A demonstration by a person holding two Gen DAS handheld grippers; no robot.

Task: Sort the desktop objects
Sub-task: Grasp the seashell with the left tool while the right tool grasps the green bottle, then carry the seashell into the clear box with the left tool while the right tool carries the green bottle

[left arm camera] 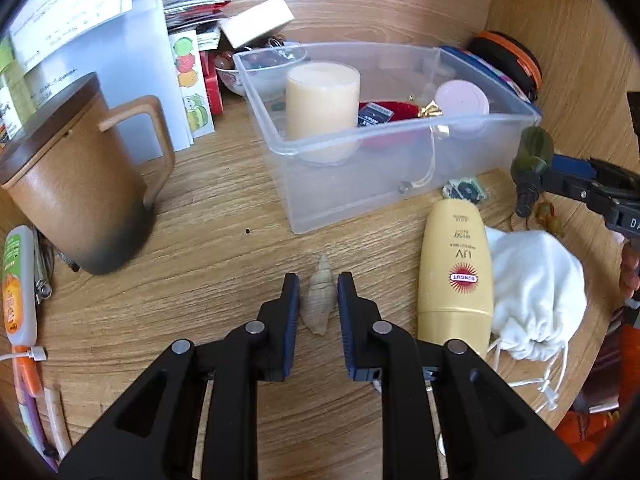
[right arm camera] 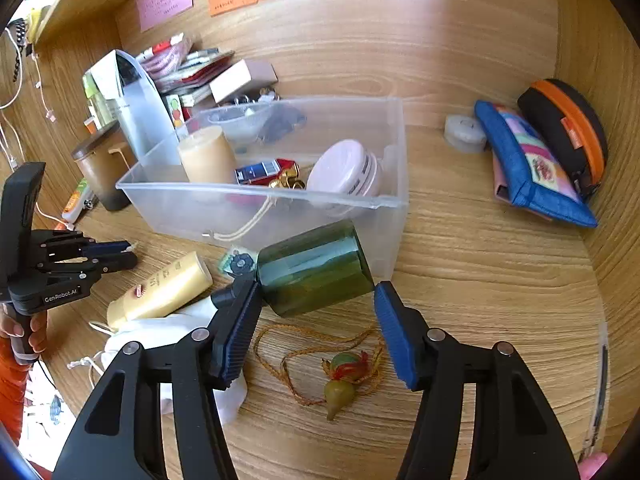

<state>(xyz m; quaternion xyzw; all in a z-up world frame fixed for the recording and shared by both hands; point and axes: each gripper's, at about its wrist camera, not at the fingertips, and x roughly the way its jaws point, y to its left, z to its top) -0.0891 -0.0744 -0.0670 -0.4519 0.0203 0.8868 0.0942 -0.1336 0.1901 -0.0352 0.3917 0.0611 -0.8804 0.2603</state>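
Note:
My left gripper (left arm camera: 318,286) straddles a small beige spiral shell (left arm camera: 319,300) lying on the wooden desk; its jaws stand close on each side with slim gaps, not touching. A clear plastic bin (left arm camera: 400,136) beyond holds a cream candle (left arm camera: 322,98), a pink round case (left arm camera: 462,100) and small items. My right gripper (right arm camera: 318,300) is open, and a dark green bottle (right arm camera: 316,268) sits on its side between the fingertips, its black cap (right arm camera: 224,298) against the left finger. In the left wrist view the right gripper (left arm camera: 532,168) and green bottle (left arm camera: 534,150) show at the right.
A brown lidded mug (left arm camera: 80,184) stands at the left. A yellow sunscreen bottle (left arm camera: 456,272) and white drawstring pouch (left arm camera: 536,292) lie right of the shell. A gourd charm on cord (right arm camera: 340,380) lies below the right gripper. Blue pouch (right arm camera: 532,168) and black-orange case (right arm camera: 568,132) lie at the right.

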